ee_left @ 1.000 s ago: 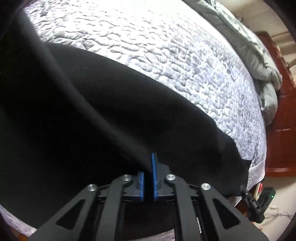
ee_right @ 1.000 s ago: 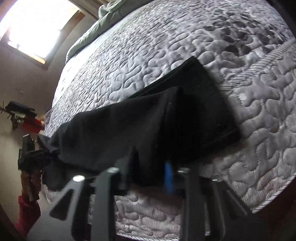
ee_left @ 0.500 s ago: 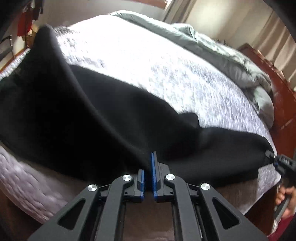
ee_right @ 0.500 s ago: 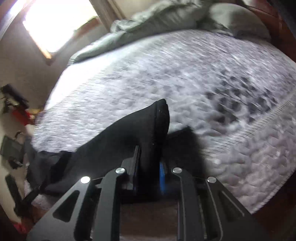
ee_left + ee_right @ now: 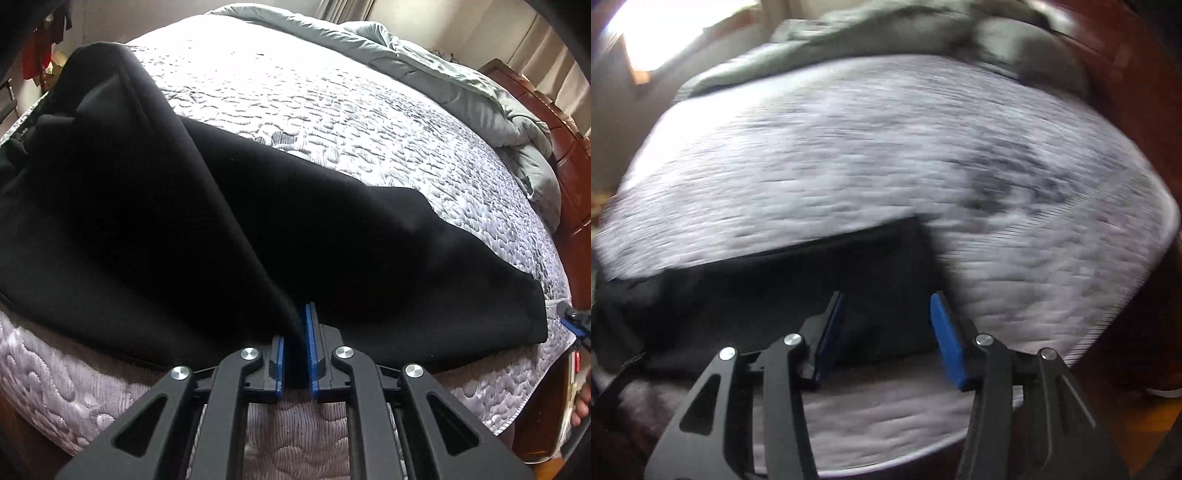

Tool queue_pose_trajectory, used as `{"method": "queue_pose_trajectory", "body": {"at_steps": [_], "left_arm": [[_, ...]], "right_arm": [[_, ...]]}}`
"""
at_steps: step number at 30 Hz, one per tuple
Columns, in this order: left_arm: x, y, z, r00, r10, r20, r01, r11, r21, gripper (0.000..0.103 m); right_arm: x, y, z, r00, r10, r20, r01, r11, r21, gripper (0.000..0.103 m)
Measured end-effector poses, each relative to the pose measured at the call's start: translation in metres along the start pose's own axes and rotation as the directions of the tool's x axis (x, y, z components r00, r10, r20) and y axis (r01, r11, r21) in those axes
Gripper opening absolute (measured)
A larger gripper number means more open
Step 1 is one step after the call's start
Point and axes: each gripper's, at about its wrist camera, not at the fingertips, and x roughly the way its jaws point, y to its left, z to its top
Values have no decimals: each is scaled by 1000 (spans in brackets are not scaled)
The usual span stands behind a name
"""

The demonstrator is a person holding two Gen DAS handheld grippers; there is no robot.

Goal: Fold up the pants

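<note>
While left claw (image 5: 295, 341) pinches pants (image 5: 221, 229), right claw (image 5: 888, 332) gapes.

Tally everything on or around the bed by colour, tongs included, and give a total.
Black: 3 - pants, left tongs, right tongs
Grey: 2 - quilted mattress, comforter
Brown: 1 - wooden bed frame
Total: 6

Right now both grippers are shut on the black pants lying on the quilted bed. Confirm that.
Not quite. Only the left gripper is shut on the black pants. The right wrist view shows the right gripper open, its blue pads apart with no cloth pinched between them. The pants do lie on the quilted bed.
</note>
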Motion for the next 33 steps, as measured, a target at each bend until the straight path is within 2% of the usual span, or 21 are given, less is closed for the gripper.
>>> {"method": "queue_pose_trajectory", "body": {"at_steps": [1, 2, 3, 4, 5, 7, 8, 10, 12, 14, 16, 19, 22, 24, 25, 27, 30, 33], "left_arm": [[0, 1, -1, 1000, -1, -1, 1, 1000, 0, 10], [0, 2, -1, 1000, -2, -3, 2, 1000, 0, 10], [0, 2, 0, 1000, -5, -4, 5, 1000, -3, 10], [1, 3, 1, 1000, -11, -9, 11, 1000, -9, 10], [1, 4, 2, 1000, -17, -15, 17, 1000, -11, 11], [-3, 7, 4, 999, -33, -29, 33, 999, -12, 17], [-7, 11, 4, 998, -42, -36, 41, 999, -13, 21], [-21, 22, 5, 998, -41, -39, 40, 999, -23, 41], [-36, 38, 9, 999, -36, -31, 34, 998, -61, 51], [-49, 60, 20, 999, 25, -46, -30, 994, -110, 52], [-57, 85, 39, 997, 11, -73, -24, 984, -176, 55], [-60, 110, 74, 990, 71, -120, -97, 968, -231, 55], [-53, 116, 119, 973, 128, -194, -166, 966, -198, 56], [-44, 113, 142, 961, 142, -236, -185, 968, -169, 57], [-36, 110, 155, 949, 152, -275, -197, 970, -146, 57], [-27, 103, 167, 937, 162, -309, -209, 969, -127, 57], [-8, 92, 185, 906, 201, -372, -246, 966, -77, 57], [4, 88, 200, 883, 228, -410, -271, 961, -49, 60]], "right_arm": [[-1, 17, -4, 999, 53, -7, -53, 998, -25, 52], [5, 41, -10, 988, 145, -44, -147, 988, -46, 53], [14, 61, -16, 968, 232, -94, -237, 970, -52, 49], [23, 78, -20, 952, 275, -135, -284, 957, -56, 49], [35, 96, -28, 942, 283, -180, -299, 952, -71, 49], [57, 119, -42, 936, 253, -244, -282, 955, -91, 50], [64, 124, -45, 941, 228, -251, -260, 960, -103, 51], [69, 130, -48, 957, 171, -235, -208, 968, -142, 52], [70, 131, -48, 959, 154, -238, -192, 971, -142, 54], [73, 130, -46, 958, 155, -242, -192, 972, -136, 56], [77, 127, -47, 956, 173, -237, -203, 973, -108, 57], [77, 126, -49, 957, 178, -227, -206, 973, -103, 58], [76, 125, -51, 957, 187, -221, -215, 971, -108, 59], [71, 127, -53, 953, 211, -216, -234, 968, -86, 61], [73, 126, -53, 952, 220, -214, -241, 967, -79, 61], [75, 127, -53, 952, 226, -209, -247, 966, -80, 61], [73, 123, -54, 951, 231, -205, -252, 964, -80, 63], [74, 122, -52, 947, 242, -211, -262, 962, -73, 66]]}}
